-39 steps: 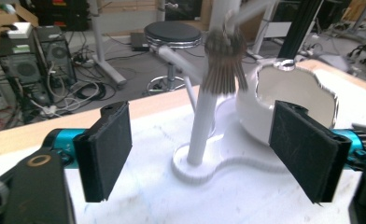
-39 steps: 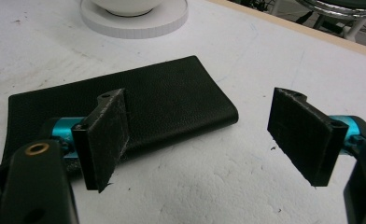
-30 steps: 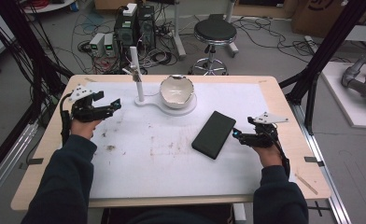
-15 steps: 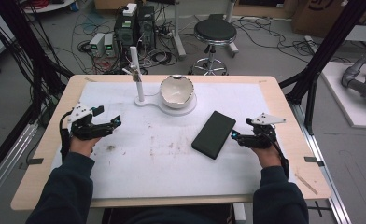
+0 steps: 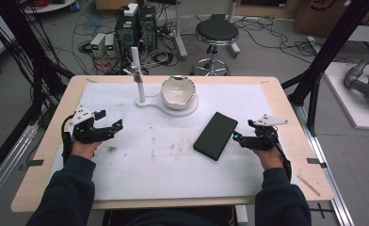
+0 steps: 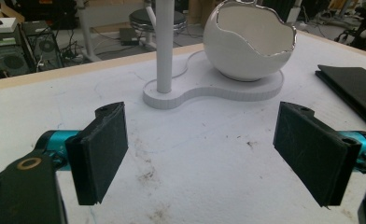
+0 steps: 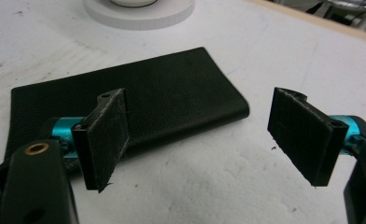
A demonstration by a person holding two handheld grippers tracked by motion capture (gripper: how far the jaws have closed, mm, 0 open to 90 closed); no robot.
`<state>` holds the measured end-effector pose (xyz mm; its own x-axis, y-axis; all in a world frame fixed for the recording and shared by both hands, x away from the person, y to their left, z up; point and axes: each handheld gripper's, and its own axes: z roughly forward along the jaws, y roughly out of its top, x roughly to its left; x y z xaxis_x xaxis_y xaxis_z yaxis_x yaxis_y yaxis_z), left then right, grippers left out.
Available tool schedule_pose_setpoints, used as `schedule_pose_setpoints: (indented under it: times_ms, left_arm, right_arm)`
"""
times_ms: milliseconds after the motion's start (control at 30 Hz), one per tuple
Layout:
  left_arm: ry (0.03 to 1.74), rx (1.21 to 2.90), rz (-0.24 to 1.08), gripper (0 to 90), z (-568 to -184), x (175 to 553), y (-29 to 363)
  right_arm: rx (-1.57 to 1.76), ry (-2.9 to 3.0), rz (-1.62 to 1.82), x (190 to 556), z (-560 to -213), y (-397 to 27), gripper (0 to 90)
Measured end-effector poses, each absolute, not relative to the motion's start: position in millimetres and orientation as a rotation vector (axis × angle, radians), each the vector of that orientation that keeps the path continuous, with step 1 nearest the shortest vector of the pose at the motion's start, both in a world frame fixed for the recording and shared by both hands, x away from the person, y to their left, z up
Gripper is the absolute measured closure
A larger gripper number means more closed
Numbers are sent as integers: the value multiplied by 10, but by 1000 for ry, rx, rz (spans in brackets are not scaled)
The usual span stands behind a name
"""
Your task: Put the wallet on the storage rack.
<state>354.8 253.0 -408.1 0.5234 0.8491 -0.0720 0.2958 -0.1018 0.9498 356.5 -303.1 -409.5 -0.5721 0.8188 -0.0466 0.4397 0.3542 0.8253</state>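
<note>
A flat black case [image 5: 216, 135] lies on the white mat [image 5: 173, 160], right of centre; in the right gripper view the black case [image 7: 162, 102] sits just ahead of the jaws. My right gripper [image 5: 237, 138] is open, its tips close to the case's right edge, nothing between them [image 7: 204, 135]. My left gripper [image 5: 113, 123] hovers open over the mat's left side. In the left gripper view, the open left gripper [image 6: 204, 149] faces a white egg-shaped bowl [image 6: 249, 39] on a white stand base [image 6: 204, 91] with an upright post [image 6: 165, 44].
The white stand with its bowl [image 5: 178, 92] and post [image 5: 137, 75] stands at the mat's far middle. The wooden table edge [image 5: 309, 141] runs close to the right hand. Dark smudges [image 5: 159, 148] mark the mat's centre. A stool [image 5: 215, 33] and electronics [image 5: 135, 23] sit beyond the table.
My left gripper has drawn back toward the person and down the left side of the mat. The right gripper has barely shifted beside the black case.
</note>
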Motion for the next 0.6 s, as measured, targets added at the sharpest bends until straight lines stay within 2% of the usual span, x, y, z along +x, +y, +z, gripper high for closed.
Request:
schedule_pose_setpoints:
  times_ms: [600]
  left_arm:
    - [1017,1696,624,191,-4132,3522,2532]
  right_arm:
    - [1033,2278,1131,3597,-4223,-2825,211]
